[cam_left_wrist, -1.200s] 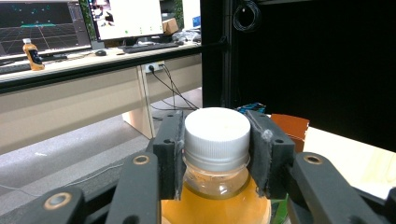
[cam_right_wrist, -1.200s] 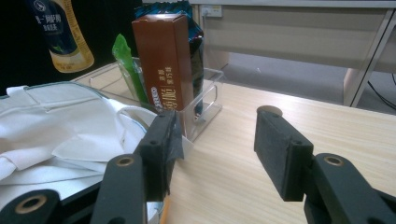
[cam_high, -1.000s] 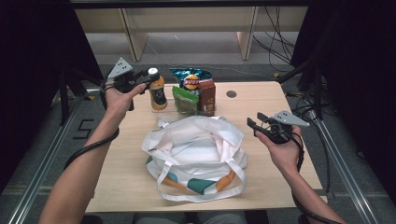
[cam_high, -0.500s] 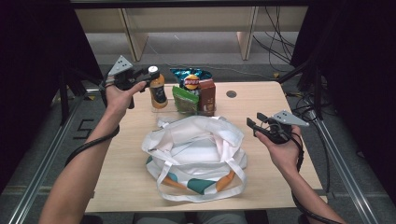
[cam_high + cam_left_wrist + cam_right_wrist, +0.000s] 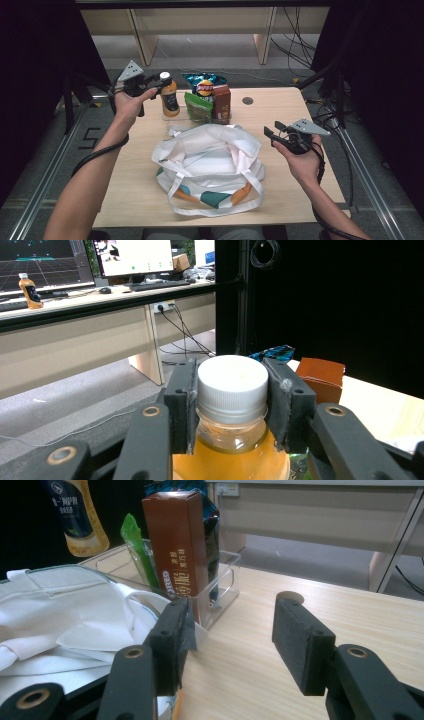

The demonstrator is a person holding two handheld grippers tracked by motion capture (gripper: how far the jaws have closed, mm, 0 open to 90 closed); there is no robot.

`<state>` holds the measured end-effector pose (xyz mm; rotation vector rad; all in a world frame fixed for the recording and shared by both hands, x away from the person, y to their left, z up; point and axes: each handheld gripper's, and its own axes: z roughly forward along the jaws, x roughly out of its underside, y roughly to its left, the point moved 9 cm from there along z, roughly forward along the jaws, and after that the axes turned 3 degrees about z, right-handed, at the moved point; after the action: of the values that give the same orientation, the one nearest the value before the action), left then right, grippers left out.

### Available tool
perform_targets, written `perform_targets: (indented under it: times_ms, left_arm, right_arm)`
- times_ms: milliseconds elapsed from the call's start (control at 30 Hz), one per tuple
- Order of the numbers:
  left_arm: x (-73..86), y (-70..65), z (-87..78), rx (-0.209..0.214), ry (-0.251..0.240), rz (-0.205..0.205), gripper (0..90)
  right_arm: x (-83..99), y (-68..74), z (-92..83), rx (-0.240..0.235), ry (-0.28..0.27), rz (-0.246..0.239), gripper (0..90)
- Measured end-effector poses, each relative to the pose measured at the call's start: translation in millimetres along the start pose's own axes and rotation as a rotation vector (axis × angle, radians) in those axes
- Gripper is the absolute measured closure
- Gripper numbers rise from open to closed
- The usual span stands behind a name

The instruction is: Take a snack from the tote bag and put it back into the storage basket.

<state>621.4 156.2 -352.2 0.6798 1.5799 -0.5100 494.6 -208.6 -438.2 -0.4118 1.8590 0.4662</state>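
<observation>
the left claw (image 5: pixel 231 405) is clamped on the neck of a clear plastic bottle of orange drink with a white screw cap (image 5: pixel 232 382), one pad on each side just under the cap. seen from above, that same left claw (image 5: pixel 152 86) holds the bottle (image 5: pixel 169 96) upright at the end of a clear plastic bin (image 5: pixel 176 116); i cannot tell whether its base rests in the bin or hangs just above it. beyond the bottle stand a green snack pouch (image 5: pixel 197 106), a brown carton (image 5: pixel 221 102) and a blue crisp bag (image 5: pixel 202 82).

the bottle looks full, so i judge it fairly heavy for its size, stiff at the neck and cap but smooth and liable to slip lower down on the label. the ridge under the cap is a sound place to hold, since it stops the bottle sliding through the pads, though the bottle may swing if tilted.

the right claw (image 5: pixel 230 642) stands apart with nothing between its pads, over the wooden tabletop (image 5: pixel 310 610). just beside it lies a soft white cloth tote bag (image 5: pixel 210 167) with orange and teal print, and ahead of it the bin.
</observation>
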Motion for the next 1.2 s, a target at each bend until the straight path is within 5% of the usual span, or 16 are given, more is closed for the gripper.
perform_targets:
  times_ms: [1200]
  left_arm:
    - [16.4,8.7,10.6,-0.057,0.050,-0.022,58.8]
  right_arm:
    - [0.5,-0.9,0.1,0.003,0.006,-0.003,49.5]
